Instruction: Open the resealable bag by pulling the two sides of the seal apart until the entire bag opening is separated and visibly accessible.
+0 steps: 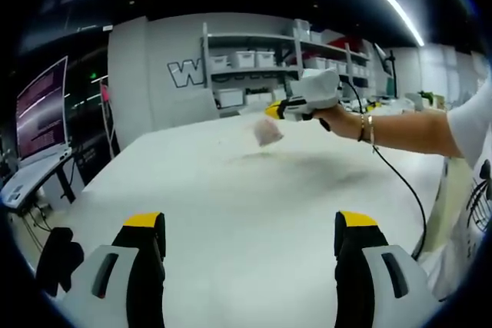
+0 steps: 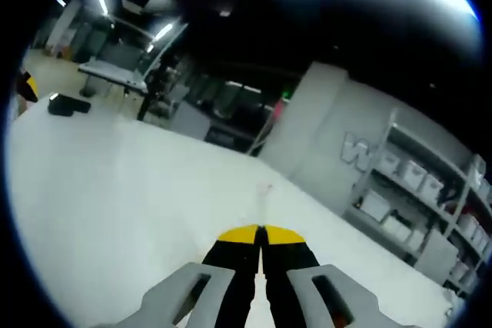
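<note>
A small, blurred, translucent resealable bag (image 1: 267, 131) hangs in the air above the white table (image 1: 231, 182). It dangles from the yellow jaw tips of my right gripper (image 1: 274, 110), which a person's hand (image 1: 332, 116) holds out over the far side of the table. In the right gripper view the right gripper (image 2: 261, 234) has its jaws pressed together, and a thin faint edge rises from between the tips. My left gripper (image 1: 250, 222) is low at the table's near side, open wide with nothing between its jaws, well short of the bag.
Shelves with white bins (image 1: 254, 59) line the back wall. A monitor (image 1: 40, 109) stands on a desk at the left. A black cable (image 1: 403, 186) trails from the right gripper across the table. A dark object (image 2: 68, 104) lies near the table's far end.
</note>
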